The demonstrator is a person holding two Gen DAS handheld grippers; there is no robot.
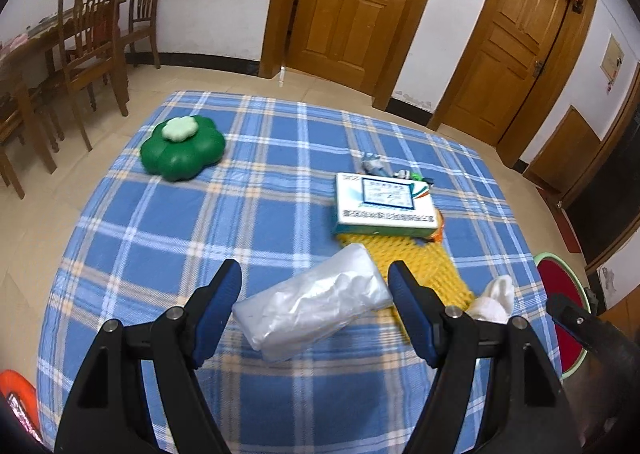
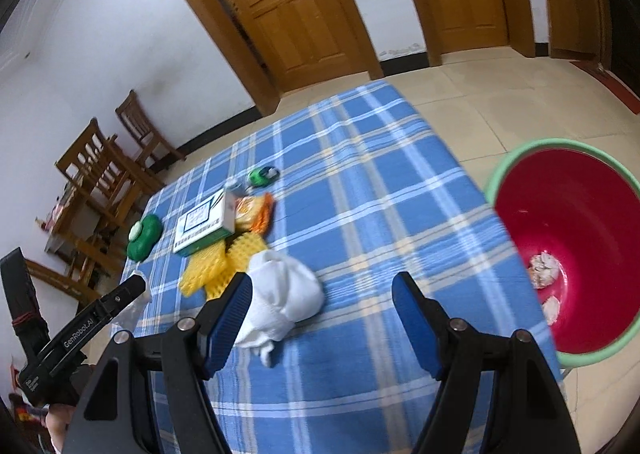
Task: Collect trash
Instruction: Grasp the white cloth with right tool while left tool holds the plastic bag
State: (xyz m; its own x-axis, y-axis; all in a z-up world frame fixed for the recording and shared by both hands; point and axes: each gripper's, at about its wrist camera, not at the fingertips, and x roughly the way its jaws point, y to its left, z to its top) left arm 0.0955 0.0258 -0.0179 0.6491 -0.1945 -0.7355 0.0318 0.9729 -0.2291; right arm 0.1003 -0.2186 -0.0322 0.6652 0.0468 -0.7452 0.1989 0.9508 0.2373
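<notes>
A crumpled clear plastic bag [image 1: 316, 300] lies on the blue plaid tablecloth [image 1: 256, 194], between the open fingers of my left gripper [image 1: 316, 278], which is empty. A crumpled white tissue [image 2: 284, 298] lies by the left finger of my open, empty right gripper [image 2: 322, 288]; it also shows in the left wrist view [image 1: 494, 300]. Yellow foam netting [image 1: 420, 262] lies beside the bag, under a white and green box [image 1: 384, 204]. A red bin with a green rim [image 2: 576, 238] stands on the floor right of the table, with crumpled paper inside.
A green flower-shaped container [image 1: 182, 148] sits at the table's far left. Small wrappers [image 1: 400, 172] lie behind the box, and an orange snack packet [image 2: 254, 210] lies next to it. Wooden chairs [image 1: 92, 38] and doors [image 1: 348, 2] stand beyond the table.
</notes>
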